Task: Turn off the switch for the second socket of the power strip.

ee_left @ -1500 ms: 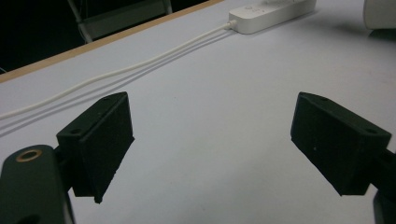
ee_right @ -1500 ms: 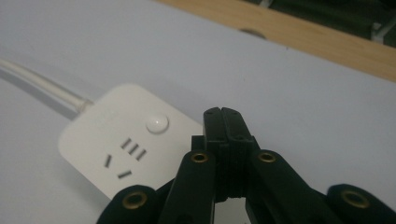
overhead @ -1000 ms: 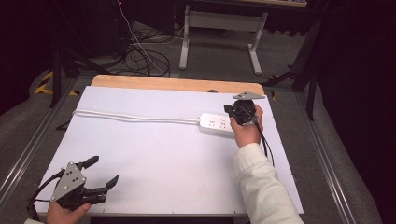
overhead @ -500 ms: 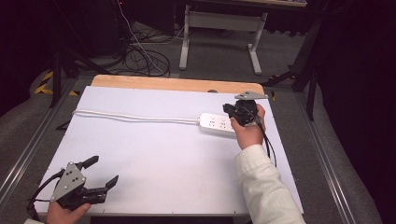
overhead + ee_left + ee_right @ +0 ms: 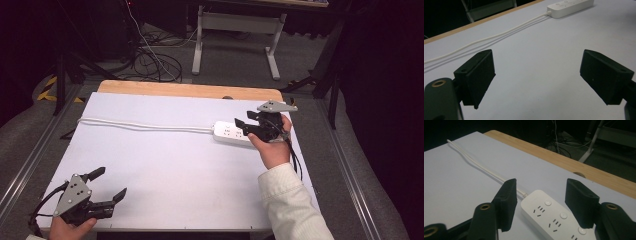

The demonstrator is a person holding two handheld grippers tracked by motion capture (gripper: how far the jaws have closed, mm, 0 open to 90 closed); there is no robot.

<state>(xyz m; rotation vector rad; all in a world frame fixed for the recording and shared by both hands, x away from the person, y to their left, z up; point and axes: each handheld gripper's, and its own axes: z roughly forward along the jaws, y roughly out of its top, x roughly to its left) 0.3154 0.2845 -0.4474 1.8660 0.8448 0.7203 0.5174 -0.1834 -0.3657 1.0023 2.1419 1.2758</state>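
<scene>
Plastic makes up the long white power strip (image 5: 231,132), with its rows of plug holes and round buttons. It lies flat on the big white table top (image 5: 165,165), close to the far right part of that table. I think the strip is hard and stiff, not heavy, and a bit smooth, so it may slide. A good place to grab it seems to be across its two long sides, near the middle.

A thin white cord (image 5: 145,125) runs from the strip's left end and goes far across the table. It looks soft and bendy, so it may drag behind if the strip is lifted.

The right gripper (image 5: 247,126) is right over the strip. Its jaws are spread apart, one on each side of the strip's end, and they hold nothing.

The left gripper (image 5: 107,185) is well apart from the strip, by the near left corner of the table. Its jaws are spread wide too, with nothing between them.

Behind the strip is a strip of bare wood (image 5: 190,90) at the table's far edge, and the right edge is near. To the left of the strip there is lots of bare room to move.
</scene>
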